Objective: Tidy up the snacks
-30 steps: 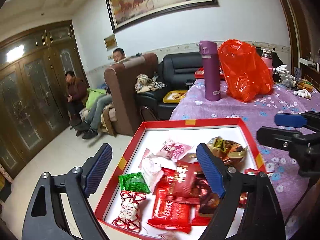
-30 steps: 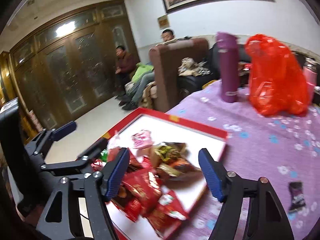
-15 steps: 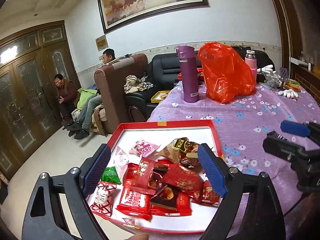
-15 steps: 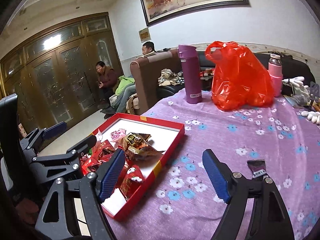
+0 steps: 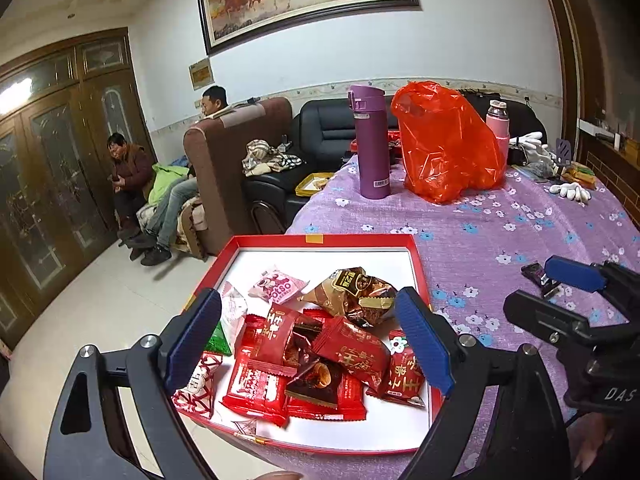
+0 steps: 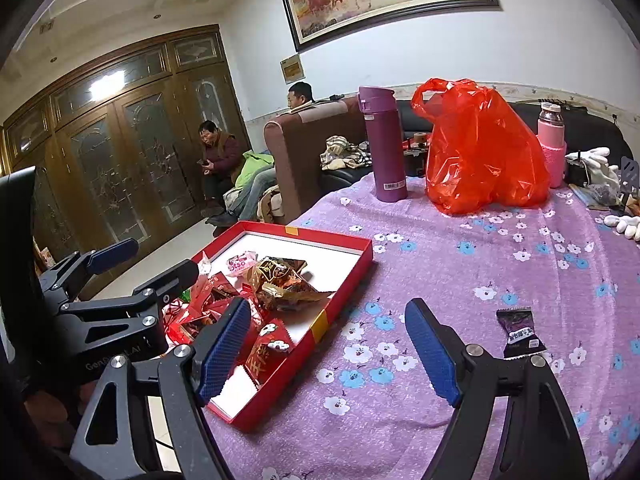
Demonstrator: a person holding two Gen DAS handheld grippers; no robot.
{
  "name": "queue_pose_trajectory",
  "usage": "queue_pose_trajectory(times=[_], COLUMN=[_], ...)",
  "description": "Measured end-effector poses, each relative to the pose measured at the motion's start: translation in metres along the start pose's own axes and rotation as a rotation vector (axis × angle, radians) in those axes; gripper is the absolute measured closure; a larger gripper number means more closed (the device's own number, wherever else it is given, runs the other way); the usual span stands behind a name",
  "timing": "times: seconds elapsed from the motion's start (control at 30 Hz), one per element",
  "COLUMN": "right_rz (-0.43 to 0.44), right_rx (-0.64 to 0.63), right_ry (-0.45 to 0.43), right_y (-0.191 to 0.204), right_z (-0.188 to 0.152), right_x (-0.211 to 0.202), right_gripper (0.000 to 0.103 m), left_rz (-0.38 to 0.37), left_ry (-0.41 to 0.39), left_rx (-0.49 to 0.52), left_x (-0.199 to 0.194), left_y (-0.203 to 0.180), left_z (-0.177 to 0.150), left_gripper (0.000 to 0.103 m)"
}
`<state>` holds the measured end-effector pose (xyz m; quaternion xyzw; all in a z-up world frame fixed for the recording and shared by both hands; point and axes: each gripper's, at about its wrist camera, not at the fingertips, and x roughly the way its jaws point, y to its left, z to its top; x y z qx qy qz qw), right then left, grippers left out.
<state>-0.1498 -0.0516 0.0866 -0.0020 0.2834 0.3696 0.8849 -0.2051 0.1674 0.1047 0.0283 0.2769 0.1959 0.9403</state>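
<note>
A red box (image 5: 419, 264) with a white floor sits at the table's near left edge and holds several wrapped snacks: red packets (image 5: 352, 354), a gold-brown packet (image 5: 354, 294) and a pink packet (image 5: 278, 287). My left gripper (image 5: 308, 344) is open and empty, hovering over the box. The box also shows in the right wrist view (image 6: 348, 284). My right gripper (image 6: 328, 350) is open and empty above the purple cloth, right of the box. A dark purple snack packet (image 6: 520, 332) lies alone on the cloth just right of its right finger.
A purple flask (image 6: 384, 144), a red plastic bag (image 6: 480, 152) and a pink bottle (image 6: 552, 144) stand at the far side of the table. White gloves (image 6: 596, 164) lie at the far right. Sofas and two seated people (image 6: 218, 152) are beyond the table.
Both grippers have pulled back and swung right, away from the box. The loose dark packet has come closer to the right gripper. Both stay open.
</note>
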Motion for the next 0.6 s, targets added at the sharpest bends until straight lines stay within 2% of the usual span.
queue_pose_trajectory(times=[0.13,0.37,0.5,0.6], right_rz=[0.009,0.031,0.043,0.020], right_rx=[-0.006,-0.054,-0.058,-0.047], right_ry=[0.016,0.039,0.032,0.019], right_y=[0.005,0.022,0.024,0.012], right_z=[-0.001,-0.006,-0.007,-0.004], right_x=[0.006,0.016,0.017,0.012], right_gripper=[0.022,0.022,0.022,0.022], left_rz=[-0.014,0.044,0.046,0.029], left_ry=[0.012,0.002,-0.029,-0.053], left_rx=[-0.019,-0.032,-0.035,-0.008], left_x=[0.001,0.003,-0.001,-0.007], left_y=[0.004,0.011,0.011,0.002], left_z=[-0.001,-0.002,-0.001,0.002], left_gripper=[0.013,0.013,0.013,0.013])
